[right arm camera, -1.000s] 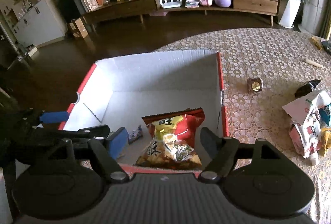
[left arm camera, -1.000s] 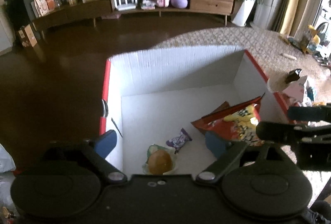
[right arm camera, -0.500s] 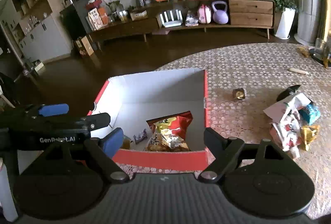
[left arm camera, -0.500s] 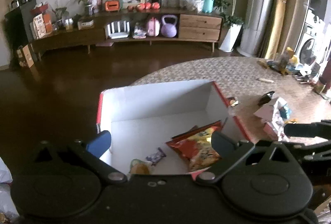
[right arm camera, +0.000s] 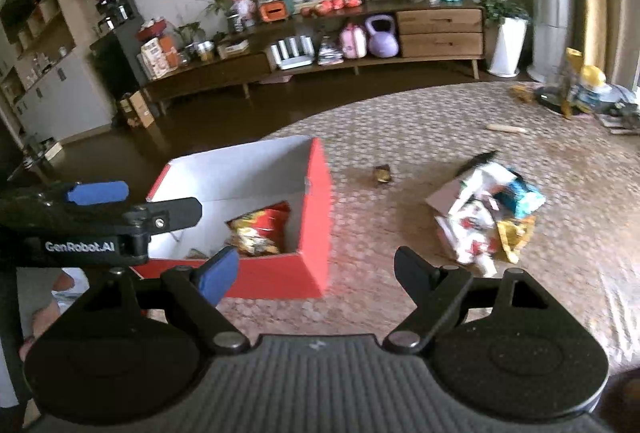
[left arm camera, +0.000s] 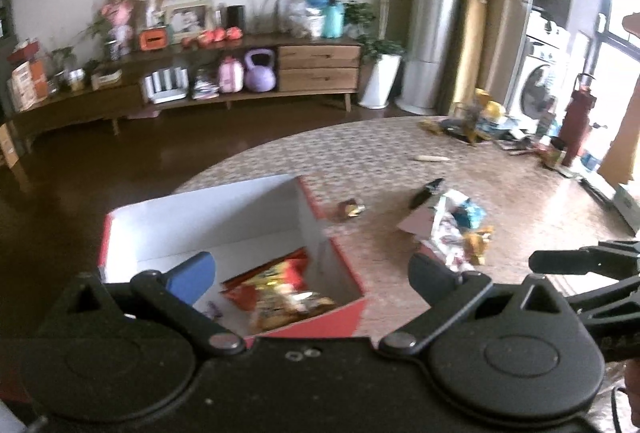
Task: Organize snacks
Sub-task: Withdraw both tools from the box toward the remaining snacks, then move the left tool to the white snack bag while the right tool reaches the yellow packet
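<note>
both grippers are pulling up and back from the red box (right arm camera: 280,273), which a second ago was filling the middle of each view and is now sitting lower left of centre. the left gripper (left arm camera: 312,273) is standing wide and empty, its jaws having just been opening; the right gripper (right arm camera: 316,269) is likewise wide with nothing between its fingers. the red chip bag (left arm camera: 280,293) is lying inside the box, so that snack looks done. the loose snack pile (right arm camera: 488,217) is waiting on the patterned mat (right arm camera: 400,121), right of centre, with a small wrapped sweet (right arm camera: 382,174) just beside the box, probably next.
</note>
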Available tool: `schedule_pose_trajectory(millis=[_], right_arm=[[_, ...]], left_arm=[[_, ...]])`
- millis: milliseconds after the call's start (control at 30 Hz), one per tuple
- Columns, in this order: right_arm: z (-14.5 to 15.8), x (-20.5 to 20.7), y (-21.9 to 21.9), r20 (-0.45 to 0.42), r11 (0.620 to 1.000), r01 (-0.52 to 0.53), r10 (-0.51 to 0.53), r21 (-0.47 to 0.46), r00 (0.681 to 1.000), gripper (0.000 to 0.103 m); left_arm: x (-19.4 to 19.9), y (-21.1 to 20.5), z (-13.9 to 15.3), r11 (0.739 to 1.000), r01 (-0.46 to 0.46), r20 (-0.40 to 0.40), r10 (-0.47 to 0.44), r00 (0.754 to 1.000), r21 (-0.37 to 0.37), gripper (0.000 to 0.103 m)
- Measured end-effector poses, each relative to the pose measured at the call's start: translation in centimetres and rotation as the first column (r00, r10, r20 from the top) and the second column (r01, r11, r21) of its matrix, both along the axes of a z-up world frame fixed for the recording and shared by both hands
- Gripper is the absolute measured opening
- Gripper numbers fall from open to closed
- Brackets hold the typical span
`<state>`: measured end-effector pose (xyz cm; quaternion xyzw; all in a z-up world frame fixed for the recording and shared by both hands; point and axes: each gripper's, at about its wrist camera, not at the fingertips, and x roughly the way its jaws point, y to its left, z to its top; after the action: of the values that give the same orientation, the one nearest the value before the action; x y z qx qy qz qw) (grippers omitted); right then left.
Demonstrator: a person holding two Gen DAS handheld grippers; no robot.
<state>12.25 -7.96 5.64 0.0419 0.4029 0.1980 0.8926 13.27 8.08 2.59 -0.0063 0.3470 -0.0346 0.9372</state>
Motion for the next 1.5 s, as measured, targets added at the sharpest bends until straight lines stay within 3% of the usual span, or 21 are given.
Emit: schedule_pose_trajectory(millis=[400,767,1167,1500], right_arm=[[-1.4,0.2,-8.5,0.006,0.991,0.132,-0.132,-0.014,0.991,0.085],[-5.5,3.2,-13.8,-0.018,0.979,0.194,-0.196,-0.060,0.980,0.085],[-11.2,9.4,-16.0,-0.093,0.969,0.222,-0.232,-0.104,0.968,0.085],[-14.5,13.9,-16.1,-0.137,0.971,0.236,-0.240,-0.044,0.961,0.085]], left_arm=[[1.7,-7.6,-1.2,0.994,0.107,-0.015,-0.108,0.994,-0.013,0.103],[6.5,-12.3,-3.5,0.991,0.133,-0.056,-0.133,0.989,-0.011,0.103],[14.5,-15.2,-7.4,0.995,0.099,-0.167,-0.097,0.981,0.008,0.103],[19.6,-17.7,-10.6,0.993,0.112,-0.220,-0.103,0.970,0.026,0.101]])
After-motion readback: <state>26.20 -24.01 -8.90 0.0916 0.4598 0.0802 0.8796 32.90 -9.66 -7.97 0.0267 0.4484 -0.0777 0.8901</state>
